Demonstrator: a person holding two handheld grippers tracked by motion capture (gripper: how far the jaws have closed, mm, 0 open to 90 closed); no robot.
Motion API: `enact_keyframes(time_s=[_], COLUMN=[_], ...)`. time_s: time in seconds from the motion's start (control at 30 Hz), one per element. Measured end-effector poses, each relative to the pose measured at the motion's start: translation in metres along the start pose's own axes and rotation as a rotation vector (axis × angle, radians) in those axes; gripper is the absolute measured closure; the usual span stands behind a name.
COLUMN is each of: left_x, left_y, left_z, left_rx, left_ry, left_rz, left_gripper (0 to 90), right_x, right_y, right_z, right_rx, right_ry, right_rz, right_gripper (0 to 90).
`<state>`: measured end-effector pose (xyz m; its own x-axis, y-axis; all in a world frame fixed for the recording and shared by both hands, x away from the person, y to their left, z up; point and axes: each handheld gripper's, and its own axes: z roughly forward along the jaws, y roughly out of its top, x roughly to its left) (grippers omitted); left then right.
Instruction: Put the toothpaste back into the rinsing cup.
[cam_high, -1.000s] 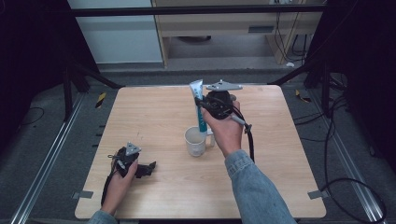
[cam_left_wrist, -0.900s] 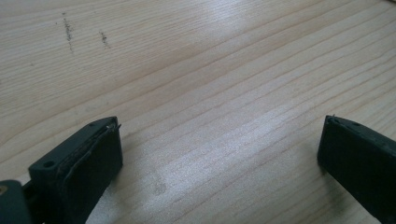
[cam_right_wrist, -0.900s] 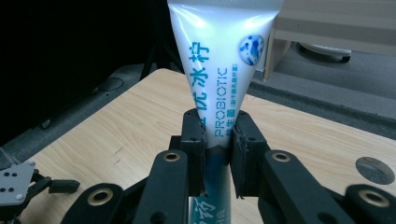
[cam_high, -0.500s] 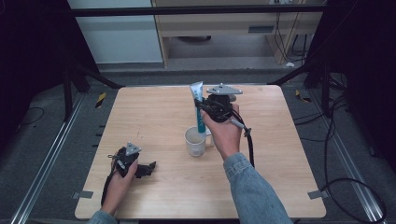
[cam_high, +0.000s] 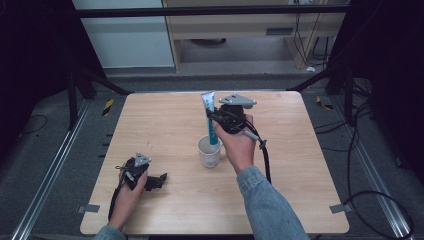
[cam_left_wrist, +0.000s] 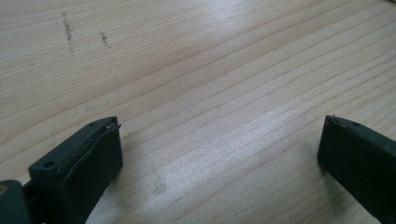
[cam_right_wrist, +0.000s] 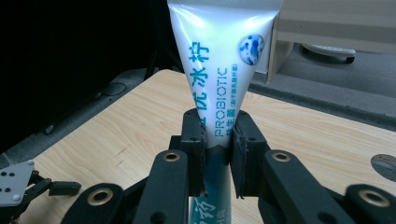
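A white and teal toothpaste tube (cam_high: 210, 118) (cam_right_wrist: 223, 70) stands upright with its lower end inside a white cup (cam_high: 209, 152) in the middle of the wooden table (cam_high: 300, 165). My right gripper (cam_high: 218, 121) (cam_right_wrist: 218, 140) is shut on the tube's middle, one pad on each side. Near the table's front left, my left gripper (cam_high: 159, 179) (cam_left_wrist: 219, 149) rests low over bare wood. Its jaws stand wide open with nothing between them.
A low shelf unit (cam_high: 240, 30) stands on the floor beyond the table's far edge. Metal floor rails (cam_high: 50, 165) run along both sides. Cables (cam_high: 370, 200) lie on the floor at the right.
The right gripper and the tube have shifted slightly left and down, bringing the tube's lower end over and into the cup. The left gripper has stayed in place.
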<state>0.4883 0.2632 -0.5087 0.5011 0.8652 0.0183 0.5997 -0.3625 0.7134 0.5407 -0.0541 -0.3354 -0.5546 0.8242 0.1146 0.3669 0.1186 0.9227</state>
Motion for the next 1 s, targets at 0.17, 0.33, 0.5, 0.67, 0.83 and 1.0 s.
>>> enact_keyframes(time_s=[0.17,0.33,0.5,0.67,0.83,1.0], left_x=[0.000,0.000,0.000,0.000,0.000,0.000], left_y=[0.000,0.000,0.000,0.000,0.000,0.000], left_z=[0.000,0.000,0.000,0.000,0.000,0.000], left_rx=[0.003,0.003,0.003,0.003,0.003,0.003], left_ry=[0.000,0.000,0.000,0.000,0.000,0.000], left_rz=[0.004,0.003,0.004,0.003,0.003,0.003], left_gripper=[0.0,0.0,0.0,0.0,0.0,0.0], right_x=[0.001,0.003,0.003,0.004,0.005,0.005], right_y=[-0.006,-0.012,-0.019,-0.026,-0.033,-0.040], right_z=[0.005,0.009,0.011,0.012,0.014,0.015], right_rx=[0.001,-0.002,-0.013,-0.023,-0.037,-0.037], right_ry=[0.008,0.016,0.019,0.022,0.025,0.026], right_rz=[0.003,0.008,0.007,0.015,0.008,0.003], right_gripper=[77.3,77.3,77.3,77.3,77.3,77.3])
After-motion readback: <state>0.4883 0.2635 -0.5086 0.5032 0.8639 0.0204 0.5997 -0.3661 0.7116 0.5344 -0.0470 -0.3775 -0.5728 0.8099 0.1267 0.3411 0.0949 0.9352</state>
